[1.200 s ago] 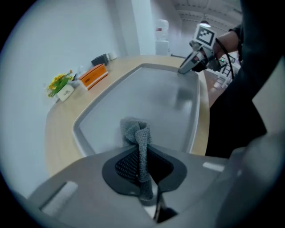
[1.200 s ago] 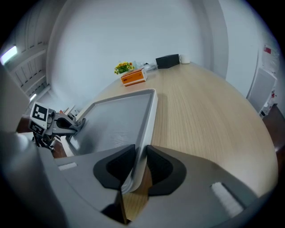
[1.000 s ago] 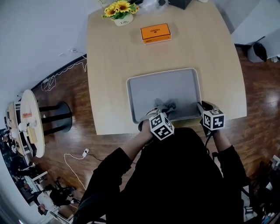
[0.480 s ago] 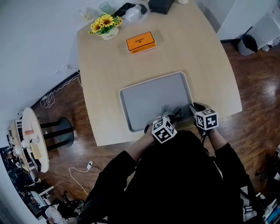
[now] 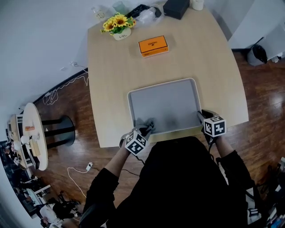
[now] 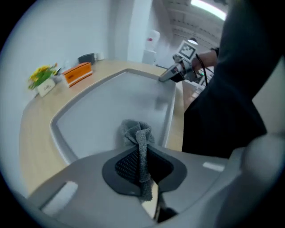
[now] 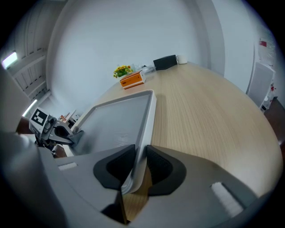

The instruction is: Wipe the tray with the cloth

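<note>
Left gripper (image 6: 142, 167): jaws together, pinched on the cloth (image 6: 138, 136). Grey knit strip runs between the pads; a bunched end sticks out past the tips. Gripper points steeply down.

Right gripper (image 7: 139, 167): jaws clamped on the tray (image 5: 164, 104), one pad on each side of the raised rim. Grip sits at the near right corner, by the table edge.

Cloth: bunched end lies over the tray's near left corner, just inside the rim. Whether it presses on the tray floor cannot be told.

Tray: grey, shallow, rounded corners, flat on the table (image 5: 111, 75), close to the near edge in front of the person (image 5: 178, 182). Its floor is bare apart from the cloth. The two grippers sit at opposite near corners, well apart.

Person: black sleeves, one gripper in each hand.

Farther out on the table: orange box (image 5: 153, 46) well beyond the tray; flowers (image 5: 116, 23) in a small white pot near the far left corner; black box (image 5: 176, 8) at the far edge.

Off the table: dark wood floor (image 5: 75, 147), a white cable (image 5: 62, 80) trailing at left.
</note>
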{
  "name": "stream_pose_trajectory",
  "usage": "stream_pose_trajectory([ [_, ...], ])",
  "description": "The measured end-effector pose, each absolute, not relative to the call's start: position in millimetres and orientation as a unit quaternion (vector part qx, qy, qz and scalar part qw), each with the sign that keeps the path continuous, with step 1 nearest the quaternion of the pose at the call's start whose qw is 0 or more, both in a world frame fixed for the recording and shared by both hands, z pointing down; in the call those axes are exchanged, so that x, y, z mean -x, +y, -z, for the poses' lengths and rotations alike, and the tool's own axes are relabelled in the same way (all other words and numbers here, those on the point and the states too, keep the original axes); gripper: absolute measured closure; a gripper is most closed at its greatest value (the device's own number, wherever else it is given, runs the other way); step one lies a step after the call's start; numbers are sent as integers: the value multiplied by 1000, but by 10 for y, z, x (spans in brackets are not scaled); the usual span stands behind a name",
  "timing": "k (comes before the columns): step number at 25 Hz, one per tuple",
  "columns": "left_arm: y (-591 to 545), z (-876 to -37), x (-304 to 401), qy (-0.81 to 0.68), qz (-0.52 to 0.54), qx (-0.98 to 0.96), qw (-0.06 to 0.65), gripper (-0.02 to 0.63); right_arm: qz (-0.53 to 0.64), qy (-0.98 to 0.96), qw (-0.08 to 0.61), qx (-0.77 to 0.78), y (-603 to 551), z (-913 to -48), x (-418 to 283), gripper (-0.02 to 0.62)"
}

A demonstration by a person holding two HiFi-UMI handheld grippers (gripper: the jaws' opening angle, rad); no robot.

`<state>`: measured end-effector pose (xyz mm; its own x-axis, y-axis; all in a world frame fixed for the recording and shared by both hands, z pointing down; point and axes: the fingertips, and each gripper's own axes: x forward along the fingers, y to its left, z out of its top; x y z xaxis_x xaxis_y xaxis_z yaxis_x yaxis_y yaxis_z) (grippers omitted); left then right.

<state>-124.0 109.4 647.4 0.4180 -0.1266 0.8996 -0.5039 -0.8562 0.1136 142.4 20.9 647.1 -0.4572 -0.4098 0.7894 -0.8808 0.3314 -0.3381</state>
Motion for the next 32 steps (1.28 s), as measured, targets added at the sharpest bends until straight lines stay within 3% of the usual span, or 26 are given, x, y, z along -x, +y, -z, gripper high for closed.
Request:
stream_pose_trajectory([
  [6,962,-6516,-268,-35,-525,-849,42,601,-391,-759,294,-430,204,-6472,-1398,511],
  [11,701,-6437,-1179,9,-515,-856,38,601,-395,-762,286,-427,205,-6471,-1363,509],
  [17,312,-6511,-1166,-27,-522,-849,74,603,-401,-766,276,-421,187,-6478,-1365,508],
  [26,-1180,-6433,-834,-174,-499,-848,37,601,-393,-777,277,-407,202,-6457,-1363,500],
  [32,-916,-6417,-901,-189,-504,-841,49,603,-404,-776,272,-401,228,-6447,-1400,500],
])
